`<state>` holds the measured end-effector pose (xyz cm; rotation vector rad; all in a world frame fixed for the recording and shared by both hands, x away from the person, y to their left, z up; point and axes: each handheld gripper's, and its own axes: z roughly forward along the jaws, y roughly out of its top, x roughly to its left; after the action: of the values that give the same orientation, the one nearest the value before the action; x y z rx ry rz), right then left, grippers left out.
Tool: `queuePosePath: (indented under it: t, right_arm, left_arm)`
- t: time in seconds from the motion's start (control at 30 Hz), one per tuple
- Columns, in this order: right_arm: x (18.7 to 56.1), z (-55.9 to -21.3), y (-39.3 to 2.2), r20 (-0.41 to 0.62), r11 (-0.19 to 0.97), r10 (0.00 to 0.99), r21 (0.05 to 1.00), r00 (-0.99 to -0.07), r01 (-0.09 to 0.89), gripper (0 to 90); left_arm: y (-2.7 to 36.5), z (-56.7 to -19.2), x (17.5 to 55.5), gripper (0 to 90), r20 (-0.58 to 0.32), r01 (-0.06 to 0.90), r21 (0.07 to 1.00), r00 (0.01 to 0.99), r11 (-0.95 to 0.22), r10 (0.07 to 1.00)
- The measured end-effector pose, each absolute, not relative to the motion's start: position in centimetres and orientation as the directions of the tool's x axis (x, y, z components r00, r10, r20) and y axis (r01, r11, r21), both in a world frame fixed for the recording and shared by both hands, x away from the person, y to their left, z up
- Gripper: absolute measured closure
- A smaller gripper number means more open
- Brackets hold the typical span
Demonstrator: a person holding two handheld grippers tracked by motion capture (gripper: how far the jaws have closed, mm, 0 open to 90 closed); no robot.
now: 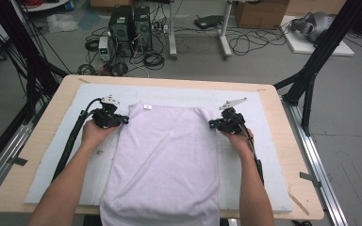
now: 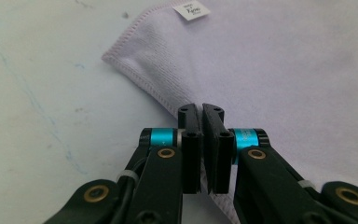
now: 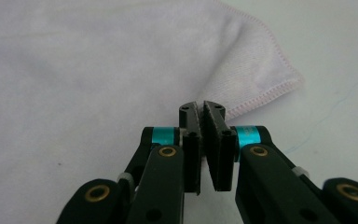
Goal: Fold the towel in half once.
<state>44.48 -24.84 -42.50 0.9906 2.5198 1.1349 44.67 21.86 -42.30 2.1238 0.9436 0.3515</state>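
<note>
Pale lilac towel (image 1: pixel 165 160) lies flat down the middle of the white mat (image 1: pixel 264 141) that covers the wooden table (image 1: pixel 42 155). Its near end hangs over the table's front edge; its far end stops short of the mat's far border. A small white label (image 1: pixel 147 107) sits at the far hem.

Left gripper (image 1: pixel 122 120) at the towel's left edge, close to the far corner. In the left gripper view the jaws are pressed together with the stitched hem pinched between the pads (image 2: pixel 191 149); the towel (image 2: pixel 270 70) spreads beyond, label (image 2: pixel 191 9) at the top.

Right gripper (image 1: pixel 213 124) at the opposite edge, level with the left. In the right gripper view its jaws are likewise clamped on the towel edge just short of the far corner (image 3: pixel 279 79), fabric caught between the pads (image 3: pixel 214 144).

Reading: the grasp step looks complete, with both far corners secured and the cloth not yet raised off the mat. The work in hand appears to be a fold. The next move likely calls for lifting both corners together, keeping the far edge taut and level, and carrying it toward the near end without letting either hem slip from the pads.
</note>
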Motion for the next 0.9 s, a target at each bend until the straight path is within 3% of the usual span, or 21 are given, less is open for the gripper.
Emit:
queuePosePath:
  t: [0.2, 0.37, 0.6, 0.7, 0.9]
  right_arm:
    - [43.1, -40.1, -25.6, 0.107, 0.443, 0.617, 0.771, -0.779, 0.457, 85.7]
    - [39.4, -38.7, -25.5, 0.111, 0.470, 0.548, 0.778, -0.829, 0.416, 85.7]
    - [34.4, -40.5, -25.7, 0.131, 0.528, 0.512, 0.731, -0.849, 0.432, 85.4]
    - [33.6, -41.6, -26.1, 0.151, 0.525, 0.518, 0.720, -0.842, 0.453, 84.2]
    - [33.6, -41.5, -26.6, 0.167, 0.484, 0.525, 0.748, -0.835, 0.454, 63.8]
  left_arm:
    - [22.7, -40.1, 42.2, 85.5, 0.005, 0.425, 0.787, 0.721, -0.448, 0.693]
    - [23.9, -40.4, 38.6, 85.4, -0.006, 0.395, 0.812, 0.741, -0.429, 0.672]
    - [24.6, -42.6, 34.0, 84.3, -0.044, 0.406, 0.791, 0.784, -0.457, 0.620]
    - [24.8, -43.4, 33.1, 80.2, -0.045, 0.421, 0.759, 0.795, -0.497, 0.605]
    - [25.6, -42.4, 33.5, 59.2, -0.053, 0.435, 0.764, 0.779, -0.477, 0.624]
